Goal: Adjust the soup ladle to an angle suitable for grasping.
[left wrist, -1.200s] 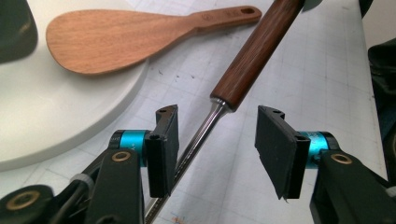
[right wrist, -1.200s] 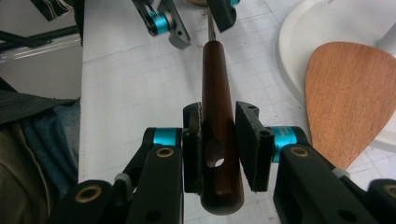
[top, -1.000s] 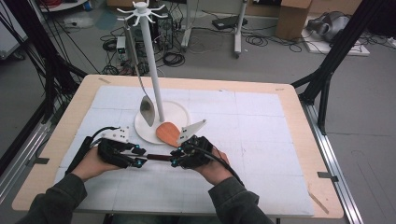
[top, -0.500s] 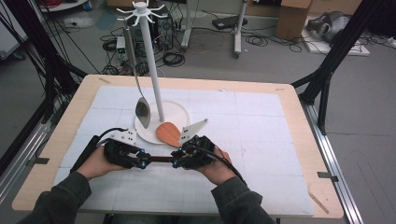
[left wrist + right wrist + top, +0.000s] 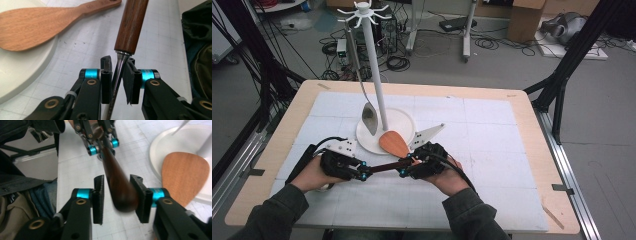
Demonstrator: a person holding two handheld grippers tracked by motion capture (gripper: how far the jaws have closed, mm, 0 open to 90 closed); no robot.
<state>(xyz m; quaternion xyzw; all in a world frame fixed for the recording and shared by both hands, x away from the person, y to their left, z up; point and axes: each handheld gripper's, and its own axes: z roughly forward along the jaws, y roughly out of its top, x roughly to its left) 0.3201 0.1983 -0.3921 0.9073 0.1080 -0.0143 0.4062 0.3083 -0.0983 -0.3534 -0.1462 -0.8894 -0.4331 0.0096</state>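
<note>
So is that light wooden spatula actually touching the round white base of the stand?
Touching. The left gripper view shows the light wooden spatula lying with its blade on the round white base; the high view shows the same overlap.

Pale wooden bench (image 5: 532, 107), topped by a white gridded mat (image 5: 492, 130). On the mat, a round white stand base (image 5: 404, 122); resting partly across it, a wooden spatula (image 5: 393, 143); just beside, a pale pointed utensil (image 5: 428, 135).

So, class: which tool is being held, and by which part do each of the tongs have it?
A wooden-handled utensil. The left tongs pinch its metal shank just below the handle; the right tongs, just opening, bracket the handle's rounded end.
</note>
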